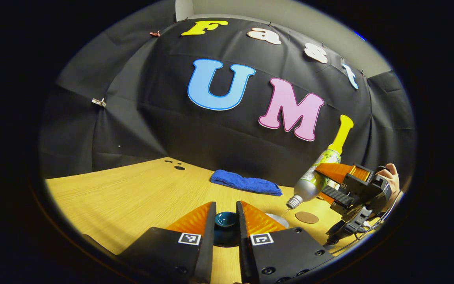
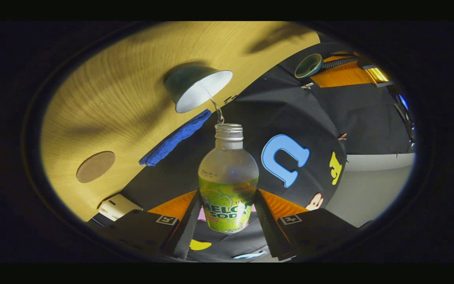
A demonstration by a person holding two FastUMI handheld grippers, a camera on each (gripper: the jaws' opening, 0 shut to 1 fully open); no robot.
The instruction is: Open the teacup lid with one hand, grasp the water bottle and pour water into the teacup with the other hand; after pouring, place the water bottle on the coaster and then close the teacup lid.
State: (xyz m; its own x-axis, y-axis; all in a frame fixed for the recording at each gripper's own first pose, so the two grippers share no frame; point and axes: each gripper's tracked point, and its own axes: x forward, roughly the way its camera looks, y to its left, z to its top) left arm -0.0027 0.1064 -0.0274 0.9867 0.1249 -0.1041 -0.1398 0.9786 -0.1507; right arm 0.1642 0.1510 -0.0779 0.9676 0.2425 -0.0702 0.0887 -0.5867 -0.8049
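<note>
My left gripper is shut on the round knob of the dark teal teacup lid, held off to the side of the cup. In the right gripper view that lid shows farther off. My right gripper is shut on the green-labelled water bottle, which is uncapped and tilted mouth-down. A thin stream of water runs from its mouth into the open teacup, dark outside and white inside. In the left gripper view the bottle leans over the teacup's rim. The round brown coaster lies bare beside the cup.
A folded blue towel lies on the wooden table near the back wall, behind the cup. A hand holds the right gripper. A small white object rests at the table's edge near the coaster.
</note>
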